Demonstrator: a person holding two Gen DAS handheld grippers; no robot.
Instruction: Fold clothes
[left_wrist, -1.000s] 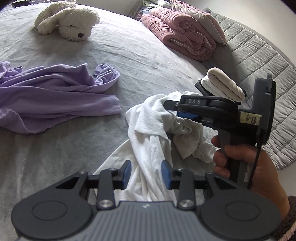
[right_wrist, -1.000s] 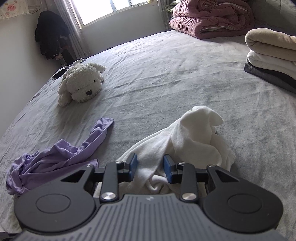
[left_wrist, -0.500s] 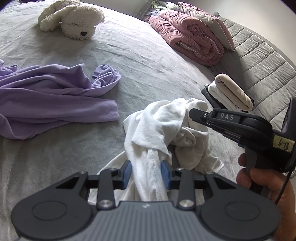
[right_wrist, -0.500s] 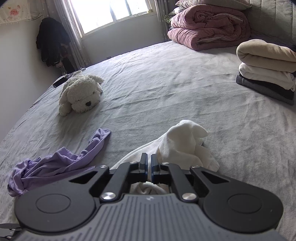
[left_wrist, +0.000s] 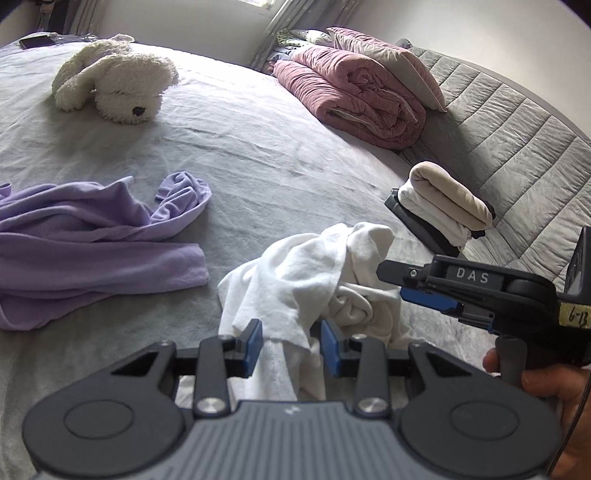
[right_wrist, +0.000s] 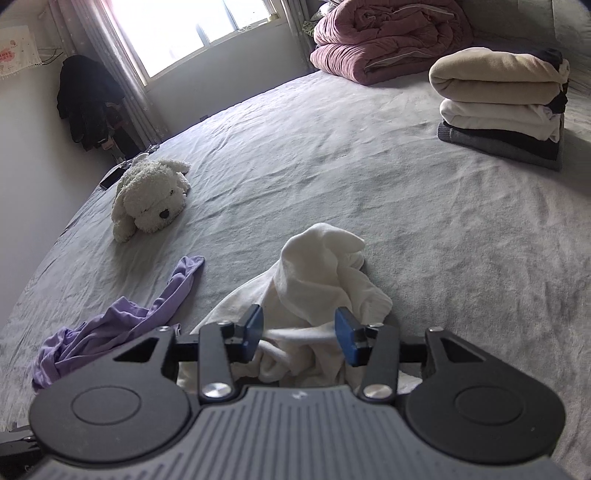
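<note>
On the grey bed, a crumpled purple garment lies left of a bunched white garment. The left gripper holds its jaws narrowly apart around a white fold, not pressing; the right gripper, jaws opening, straddles more white cloth. Judged step: regrasping; next, find edges to spread it flat.

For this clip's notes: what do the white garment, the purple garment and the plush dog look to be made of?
White garment: soft matte knit, likely cotton; it bunches in limp, thick folds. Purple garment: thinner, smooth jersey-like knit with a faint sheen, lying in fine flat creases. Plush dog: cream fleece with a nubby, curly pile, probably synthetic; its nose looks like hard dark plastic, though that's uncertain.
</note>
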